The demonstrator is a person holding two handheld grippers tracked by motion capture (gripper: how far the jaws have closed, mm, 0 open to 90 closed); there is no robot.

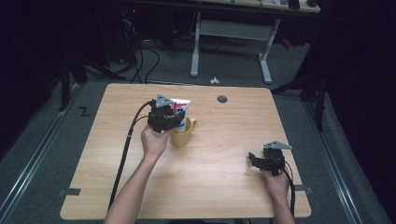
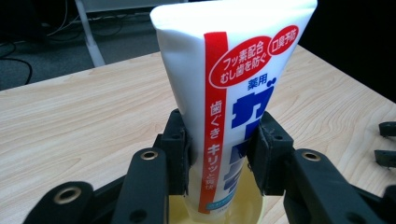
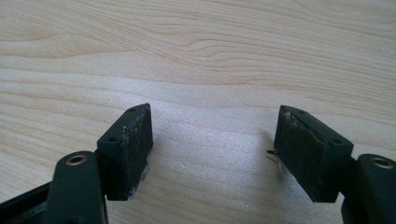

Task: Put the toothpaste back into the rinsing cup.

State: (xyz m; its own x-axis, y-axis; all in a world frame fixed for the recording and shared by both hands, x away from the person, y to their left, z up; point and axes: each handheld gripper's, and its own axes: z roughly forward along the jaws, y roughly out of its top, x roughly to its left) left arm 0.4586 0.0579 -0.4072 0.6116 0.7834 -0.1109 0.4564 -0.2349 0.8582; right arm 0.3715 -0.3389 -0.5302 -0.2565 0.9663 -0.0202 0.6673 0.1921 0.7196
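A white toothpaste tube (image 2: 224, 88) with a red stripe and blue lettering stands upright with its lower end inside a yellow mug (image 1: 183, 133) near the table's middle. My left gripper (image 2: 218, 151) is shut on the tube, one jaw on each side of it just above the mug's rim (image 2: 254, 207). From above, the left gripper (image 1: 169, 117) sits at the mug's left side with the tube (image 1: 181, 110) rising behind it. My right gripper (image 3: 215, 144) is open over bare wood, with nothing between its jaws. It rests at the table's right front (image 1: 261, 161).
The wooden table (image 1: 215, 186) has a round cable hole (image 1: 222, 99) at the back right. A black cable (image 1: 123, 154) trails from the left gripper toward the front left edge. Beyond the table stand a white desk frame (image 1: 231, 30) and floor cables.
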